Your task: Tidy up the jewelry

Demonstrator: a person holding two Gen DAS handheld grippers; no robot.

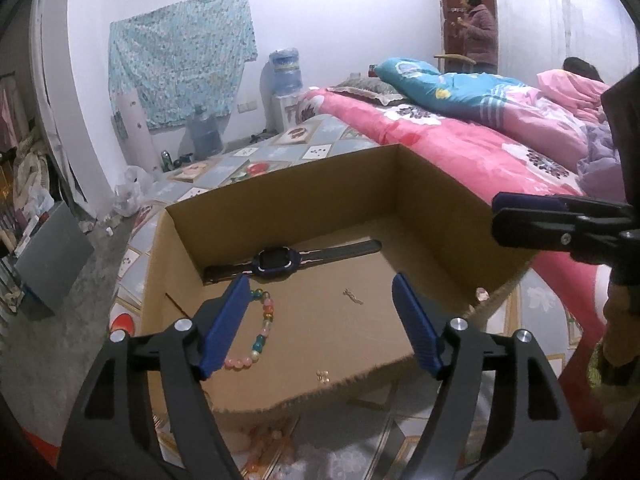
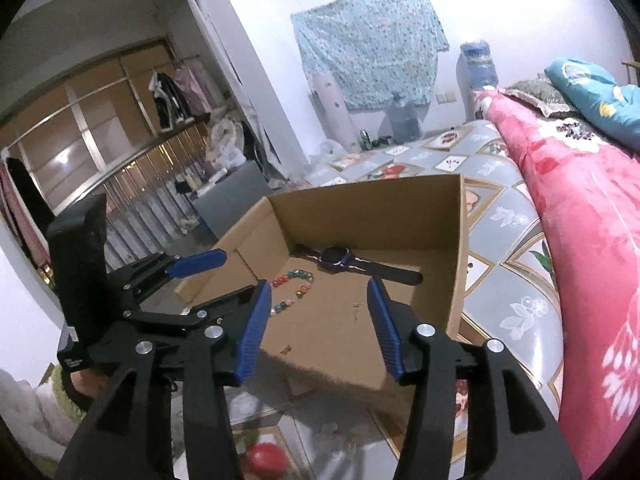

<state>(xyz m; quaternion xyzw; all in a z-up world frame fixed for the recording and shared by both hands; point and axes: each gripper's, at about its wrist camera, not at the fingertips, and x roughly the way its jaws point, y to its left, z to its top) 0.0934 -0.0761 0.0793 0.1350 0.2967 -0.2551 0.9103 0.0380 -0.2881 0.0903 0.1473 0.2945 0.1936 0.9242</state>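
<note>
We hold both hand-held grippers, left (image 1: 320,320) and right (image 2: 316,320), spread and empty over the box (image 1: 440,184). Inside, the watch (image 1: 276,264) lies along the far wall, the bracelet (image 1: 262,328) near-left of it.

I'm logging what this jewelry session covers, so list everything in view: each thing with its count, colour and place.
cardboard box: 1, brown, open, on the patterned sheet
watch: 1, dark purple with black strap, flat at the box's back wall
bead bracelet: 1, multicoloured, box floor, left side
small metal pieces: at least 2, gold-toned, box floor; too small to identify
patterned sheet: 1, grey-blue, under the box
blanket: 1, pink floral, right of the box
water jugs: 2, blue, by the far wall
hanging cloth: 1, turquoise, on the wall
people: 2, in the background
left gripper: 1, black with blue pads, open
right gripper: 1, black with blue pads, open
</note>
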